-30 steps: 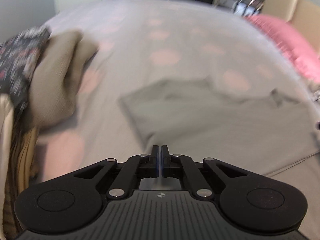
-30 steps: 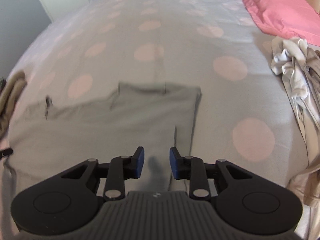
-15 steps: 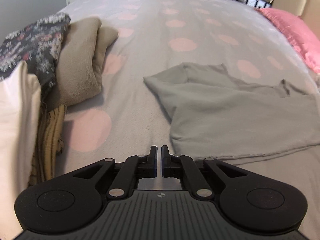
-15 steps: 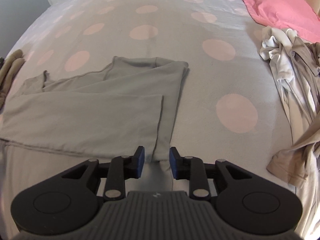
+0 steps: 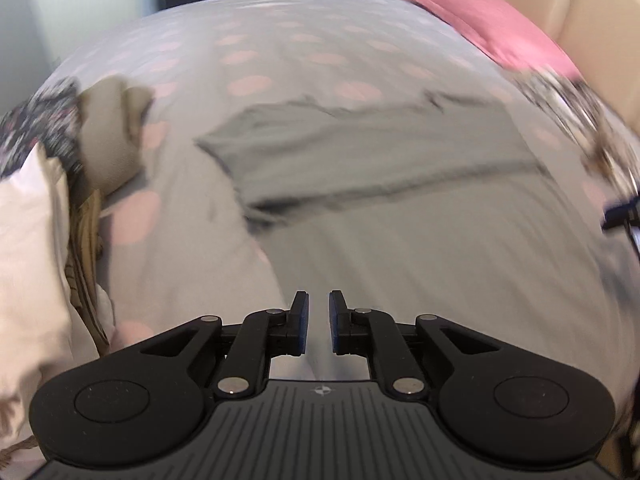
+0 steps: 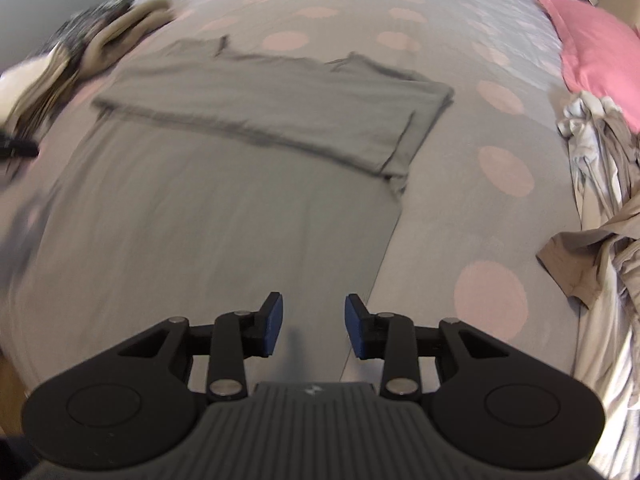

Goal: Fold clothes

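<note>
I see the grey shirt (image 6: pixel 248 168) spread flat on the dotted bedspread (image 6: pixel 472 208), partly folded. My left gripper (image 5: pixel 318 322) and right gripper (image 6: pixel 313 326) both hover over its near edge, jaws spread, holding nothing.

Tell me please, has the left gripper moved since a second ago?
Yes. The left gripper has pulled back toward the near edge of the bed: the grey shirt now stretches farther ahead of it, and its fingers have opened.
</note>
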`<state>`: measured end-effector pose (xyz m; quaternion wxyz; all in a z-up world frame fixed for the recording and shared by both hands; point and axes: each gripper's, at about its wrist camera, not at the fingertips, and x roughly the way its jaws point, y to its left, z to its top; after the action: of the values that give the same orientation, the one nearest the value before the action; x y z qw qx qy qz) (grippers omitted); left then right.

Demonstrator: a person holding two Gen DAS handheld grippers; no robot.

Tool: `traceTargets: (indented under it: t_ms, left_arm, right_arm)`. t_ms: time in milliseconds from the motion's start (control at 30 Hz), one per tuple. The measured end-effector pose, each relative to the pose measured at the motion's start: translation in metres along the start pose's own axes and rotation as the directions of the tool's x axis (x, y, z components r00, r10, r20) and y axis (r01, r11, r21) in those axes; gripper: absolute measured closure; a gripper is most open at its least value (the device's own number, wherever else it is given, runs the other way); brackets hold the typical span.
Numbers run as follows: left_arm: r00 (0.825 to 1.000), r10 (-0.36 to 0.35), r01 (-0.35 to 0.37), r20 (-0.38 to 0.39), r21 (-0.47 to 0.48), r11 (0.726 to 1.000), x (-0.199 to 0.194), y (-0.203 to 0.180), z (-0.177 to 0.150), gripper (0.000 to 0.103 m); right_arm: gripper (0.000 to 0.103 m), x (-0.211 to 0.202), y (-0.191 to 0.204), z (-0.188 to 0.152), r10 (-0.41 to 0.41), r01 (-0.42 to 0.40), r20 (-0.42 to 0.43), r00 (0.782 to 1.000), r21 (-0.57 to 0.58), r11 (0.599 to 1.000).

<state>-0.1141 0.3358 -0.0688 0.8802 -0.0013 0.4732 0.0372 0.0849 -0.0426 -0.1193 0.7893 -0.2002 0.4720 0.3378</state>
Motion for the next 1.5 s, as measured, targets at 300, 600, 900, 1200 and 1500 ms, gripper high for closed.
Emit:
traceTargets:
  t_ms: [300, 600, 900, 1200, 1500]
  left_arm:
    - [0.996, -0.085, 0.088, -0.024, 0.303, 0.949, -0.027, -0.08, -0.061, 0.08]
    - [0.987, -0.134, 0.159, -0.086, 0.585, 0.795, -0.04, -0.147, -0.12, 0.058]
    - [0.994, -0.061, 0.109, -0.09, 0.781, 0.615, -0.035, -0.178, -0.172, 0.052]
    - [0.997, 0.056, 0.023, -0.053, 0.9, 0.436, -0.019, -0.194, -0.21, 0.051]
    - [0.997, 0.078, -0.031, 0.006, 0.945, 0.327, -0.015, -0.189, -0.221, 0.071]
  right_arm:
    - [0.061, -0.022, 0.08, -0.068, 0.045, -0.047, -0.013, 0.999, -0.316, 0.948]
    - [0.046, -0.031, 0.136, -0.111, 0.069, -0.077, -0.034, 0.997, -0.531, 0.844]
    - [0.046, -0.013, 0.174, -0.15, 0.009, -0.077, -0.1, 0.995, -0.701, 0.709]
    - [0.038, 0.0, 0.194, -0.168, -0.099, 0.028, -0.038, 0.994, -0.805, 0.593]
    - [0.059, 0.006, 0.198, -0.172, -0.144, 0.097, 0.027, 0.989, -0.858, 0.505]
